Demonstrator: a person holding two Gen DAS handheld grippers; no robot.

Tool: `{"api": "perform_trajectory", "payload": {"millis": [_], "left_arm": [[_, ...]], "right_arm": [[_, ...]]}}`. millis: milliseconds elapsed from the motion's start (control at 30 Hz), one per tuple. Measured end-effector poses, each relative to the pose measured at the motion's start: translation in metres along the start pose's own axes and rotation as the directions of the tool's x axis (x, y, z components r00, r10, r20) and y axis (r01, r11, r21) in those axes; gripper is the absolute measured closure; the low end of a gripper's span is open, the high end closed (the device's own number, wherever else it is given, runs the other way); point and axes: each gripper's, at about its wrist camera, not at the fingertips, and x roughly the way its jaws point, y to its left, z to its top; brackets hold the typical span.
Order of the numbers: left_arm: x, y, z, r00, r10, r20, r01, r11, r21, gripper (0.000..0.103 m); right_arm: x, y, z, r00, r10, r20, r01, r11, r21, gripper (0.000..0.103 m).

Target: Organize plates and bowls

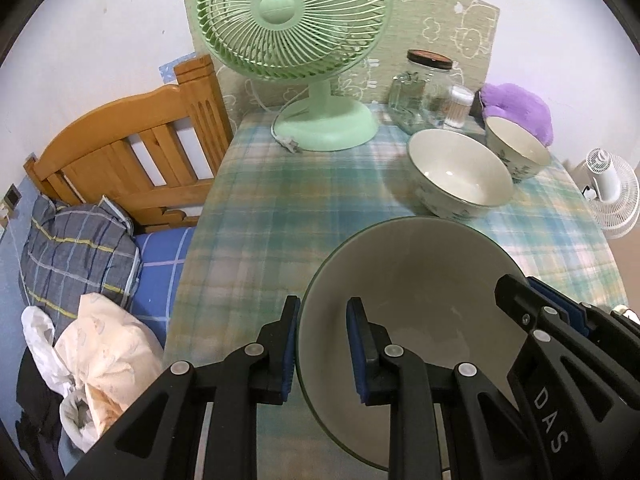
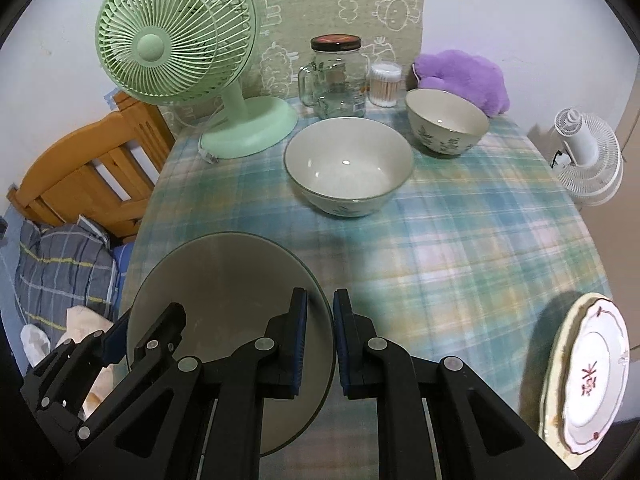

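Both grippers — left gripper [image 1: 323, 350], right gripper [image 2: 320, 344] — pinch the grey plate's [image 2: 224, 280] rim.

Both wrist cameras look steeply down, close over the same table [image 1: 280, 200].

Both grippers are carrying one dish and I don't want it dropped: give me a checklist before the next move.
1. Left gripper jaws clamp the grey dish rim: ok.
2. Right gripper jaws clamp the opposite rim: ok.
3. Large bowl ahead is empty: ok.
4. Small bowl stands apart from it: ok.
5. Plate stack at table edge is clear of the path: ok.
6. Dish level: cannot tell.
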Motion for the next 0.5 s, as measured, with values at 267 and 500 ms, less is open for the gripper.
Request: {"api": "perform_trajectory", "payload": {"millis": [267,500], "left_arm": [[-0.021,-0.037,-0.023,1.0,0.005,-0.021,-0.005,1.0,-0.011,0.082],[-0.034,-0.069,-0.049,0.999,-0.005,-0.047,0.005,1.0,-0.004,0.082]], "right_arm": [[-0.025,-0.038,-0.019,1.0,0.012,-0.02,-0.012,1.0,-0.026,0.086],[-0.043,-0.069,-0.041,0.999,-0.001,-0.042,-0.001,0.999,-0.046,0.086]]}}
